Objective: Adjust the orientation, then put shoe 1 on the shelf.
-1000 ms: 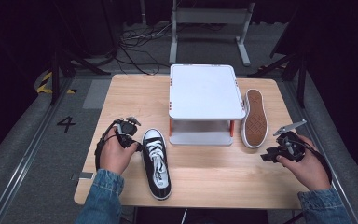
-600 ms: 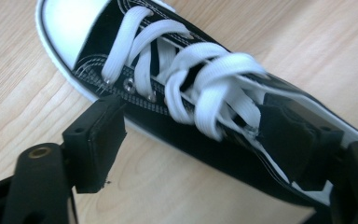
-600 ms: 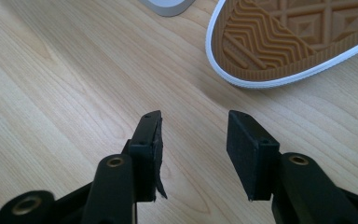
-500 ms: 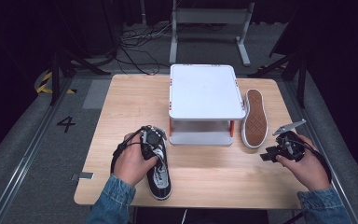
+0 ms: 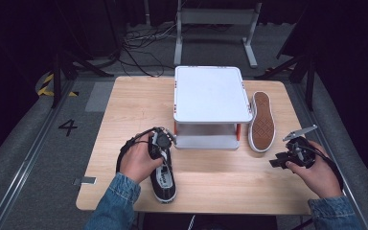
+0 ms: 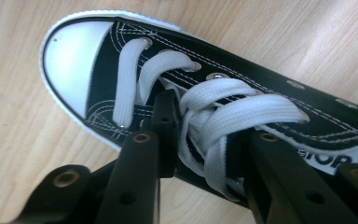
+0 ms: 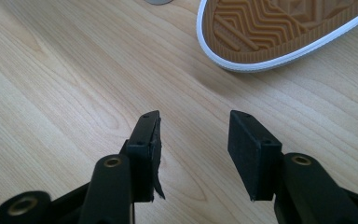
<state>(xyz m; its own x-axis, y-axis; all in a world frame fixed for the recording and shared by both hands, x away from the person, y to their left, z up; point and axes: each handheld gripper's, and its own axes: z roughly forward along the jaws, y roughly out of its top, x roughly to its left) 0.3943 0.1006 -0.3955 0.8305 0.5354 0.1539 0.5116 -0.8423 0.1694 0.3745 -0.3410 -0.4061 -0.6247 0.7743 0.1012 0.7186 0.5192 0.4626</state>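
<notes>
- A black sneaker (image 6: 205, 107) with white laces (image 6: 223, 116) and a white toe cap stands upright on the wooden bench (image 5: 124, 110), just in front of the left front corner of the white stand (image 5: 211, 96), its toe toward the stand.
- The left hand-held gripper (image 5: 159, 143) is down over the sneaker's laced front; its jaws have just been closing, and in the left gripper view they clamp the shoe's upper from either side at the laces.
- A second sneaker (image 5: 261, 122) lies sole-up just right of the stand, showing its tan tread.
- The right hand-held gripper (image 7: 193, 140) sits over bare bench in front of and to the right of the stand, near the overturned sneaker, jaws apart with nothing between them.
</notes>
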